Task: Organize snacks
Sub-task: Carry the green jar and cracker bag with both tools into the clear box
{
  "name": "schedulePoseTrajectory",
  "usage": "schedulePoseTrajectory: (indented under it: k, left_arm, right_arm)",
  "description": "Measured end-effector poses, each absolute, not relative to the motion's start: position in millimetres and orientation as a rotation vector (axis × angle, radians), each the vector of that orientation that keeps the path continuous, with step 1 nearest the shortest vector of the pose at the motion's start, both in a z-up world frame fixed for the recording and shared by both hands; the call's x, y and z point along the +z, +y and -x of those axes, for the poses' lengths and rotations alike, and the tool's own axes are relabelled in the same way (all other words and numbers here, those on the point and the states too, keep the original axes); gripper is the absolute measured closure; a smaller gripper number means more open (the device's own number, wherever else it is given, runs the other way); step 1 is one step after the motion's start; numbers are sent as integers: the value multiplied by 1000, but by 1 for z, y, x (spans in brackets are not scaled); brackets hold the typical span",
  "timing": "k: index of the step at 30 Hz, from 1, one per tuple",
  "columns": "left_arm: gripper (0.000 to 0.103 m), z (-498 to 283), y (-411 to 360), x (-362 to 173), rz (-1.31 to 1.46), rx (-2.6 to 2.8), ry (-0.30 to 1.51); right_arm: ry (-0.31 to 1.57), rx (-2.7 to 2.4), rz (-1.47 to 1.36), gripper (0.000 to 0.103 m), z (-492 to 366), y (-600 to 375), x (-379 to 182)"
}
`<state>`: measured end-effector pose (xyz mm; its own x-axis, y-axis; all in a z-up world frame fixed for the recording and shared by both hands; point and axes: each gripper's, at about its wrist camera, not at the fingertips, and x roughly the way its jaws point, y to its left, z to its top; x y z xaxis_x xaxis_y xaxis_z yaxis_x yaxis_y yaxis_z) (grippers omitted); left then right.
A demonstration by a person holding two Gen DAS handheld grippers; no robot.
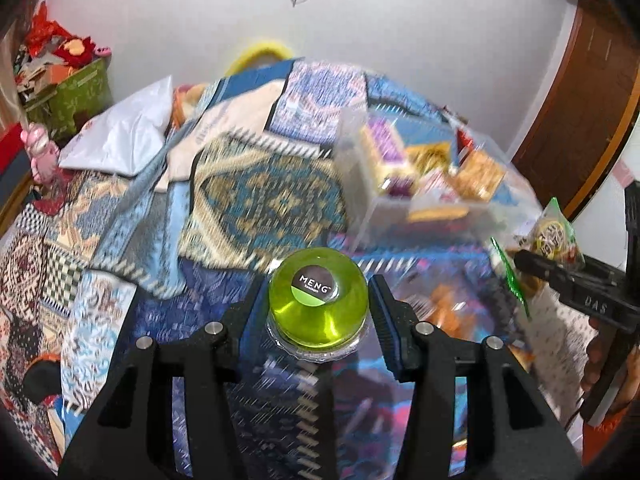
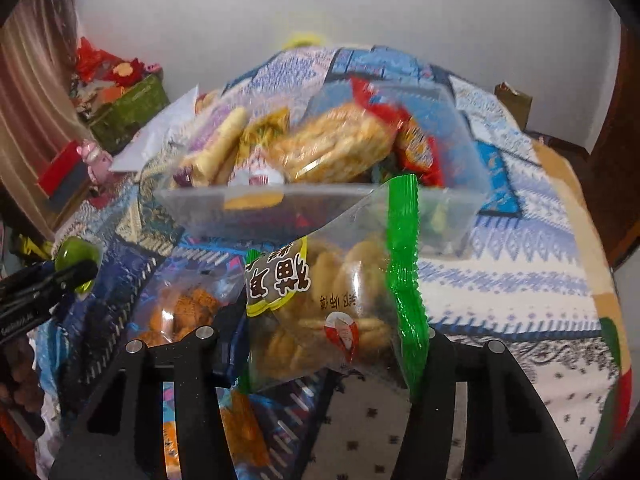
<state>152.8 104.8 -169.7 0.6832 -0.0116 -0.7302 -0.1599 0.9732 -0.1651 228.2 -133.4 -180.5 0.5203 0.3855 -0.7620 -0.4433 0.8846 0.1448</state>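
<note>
My left gripper [image 1: 318,304] is shut on a green jelly cup [image 1: 318,298] labelled MENG and holds it above the patterned bedspread. My right gripper [image 2: 332,332] is shut on a clear cookie bag with green edges [image 2: 340,312]; the bag hides its fingertips. The bag and right gripper also show in the left wrist view [image 1: 548,240] at the far right. A clear plastic bin [image 2: 320,204] holding several snack packs sits just beyond the bag; it also shows in the left wrist view [image 1: 360,168]. The jelly cup shows at the left of the right wrist view [image 2: 76,256].
Loose snack packs [image 2: 180,312] lie on the bedspread [image 1: 260,196] between the grippers. A white pillow [image 1: 124,132] lies at the back left. A green box of clutter [image 1: 76,92] stands by the wall. A wooden door [image 1: 580,92] is at the right.
</note>
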Motion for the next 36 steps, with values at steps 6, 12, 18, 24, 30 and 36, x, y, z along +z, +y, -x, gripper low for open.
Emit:
schedulePoseTrajectory:
  k: [6,12,18,24,30,36]
  left_arm:
    - [53,-177,89,-142,205,58,748]
    - [53,-211,75,-129,190,32,716]
    - [53,-251,59,-130,168,19,717]
    - [53,-291,49,-137,159,17,731]
    - [53,-328,45,-148,148,32,747]
    - [53,-355,47,-156,161,58,766]
  right_arm:
    - [804,484,69,53,-231,-142,-150]
    - [755,456,53,53,-255,-154,-137]
    - [740,438,19,53,-283,-161,-136]
    - [737,453,-1,53,-309,-156,-138]
    - [757,492,-24,53,-333,-139,-145]
    - [776,517,-37,52,-352,-125,-149]
